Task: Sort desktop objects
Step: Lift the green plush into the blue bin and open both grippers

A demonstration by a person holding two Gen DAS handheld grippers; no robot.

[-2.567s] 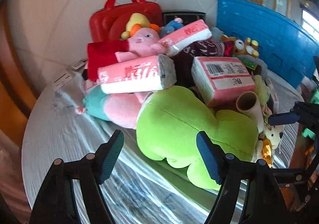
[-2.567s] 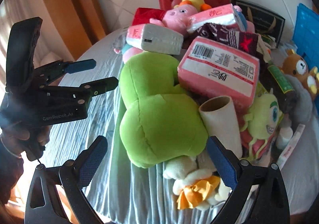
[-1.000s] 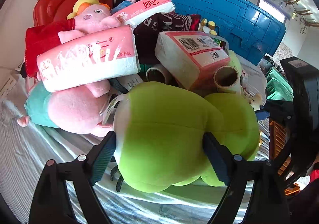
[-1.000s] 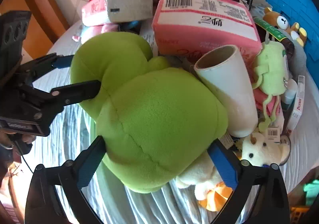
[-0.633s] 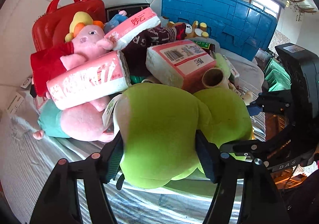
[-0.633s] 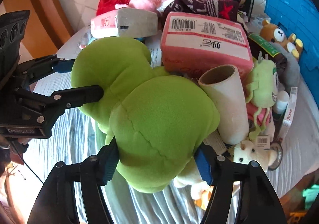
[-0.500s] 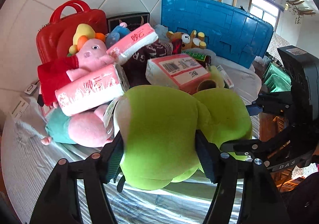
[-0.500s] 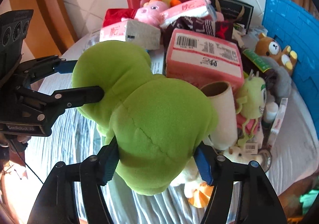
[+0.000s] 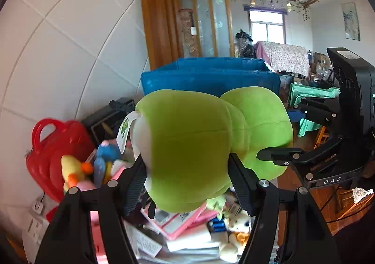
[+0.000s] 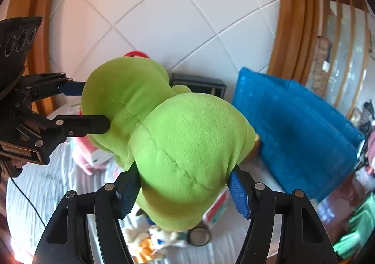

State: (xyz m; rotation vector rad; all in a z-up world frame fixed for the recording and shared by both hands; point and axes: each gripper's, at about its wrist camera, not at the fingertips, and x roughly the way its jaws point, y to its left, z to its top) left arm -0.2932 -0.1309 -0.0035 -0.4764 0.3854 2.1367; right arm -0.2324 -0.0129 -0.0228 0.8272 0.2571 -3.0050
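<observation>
Two grippers, left gripper (image 9: 187, 181) and right gripper (image 10: 185, 187), fingers pinching green plush (image 9: 187, 144) (face hidden), pile beneath mostly blocked

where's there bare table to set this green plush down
Bare striped tablecloth shows left of the pile, under the left hand-held gripper. The middle is crowded with the pink tissue packs and small toys; the blue plastic crate blocks the right.

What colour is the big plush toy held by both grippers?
Lime green plush toy, clearest in the right wrist view.

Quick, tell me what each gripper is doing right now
Left gripper: closed on the green plush toy.
Right gripper: closed on the same green plush toy.
</observation>
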